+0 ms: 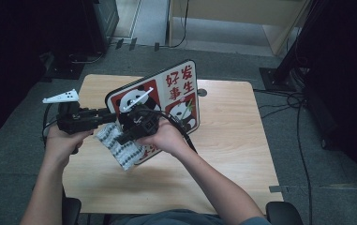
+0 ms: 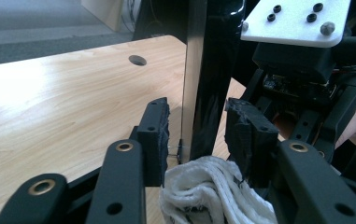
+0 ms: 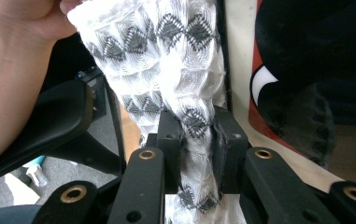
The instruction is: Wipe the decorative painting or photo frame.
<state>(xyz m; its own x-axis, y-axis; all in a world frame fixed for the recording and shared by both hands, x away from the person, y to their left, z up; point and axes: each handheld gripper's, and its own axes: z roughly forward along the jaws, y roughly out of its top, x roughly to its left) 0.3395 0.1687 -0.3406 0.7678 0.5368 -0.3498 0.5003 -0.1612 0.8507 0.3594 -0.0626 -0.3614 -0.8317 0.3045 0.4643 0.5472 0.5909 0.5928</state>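
Right gripper (image 3: 196,140) clamped tight on the patterned cloth (image 3: 175,60). Left gripper (image 2: 196,135) part-open around the panda board's edge (image 2: 203,79), seemingly not pressing.

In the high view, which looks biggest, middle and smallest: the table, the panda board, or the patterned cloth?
1. Table, the biggest.
2. Panda board, propped up nearer the camera, so it may look larger than it really is.
3. Patterned cloth, the smallest, bunched up.
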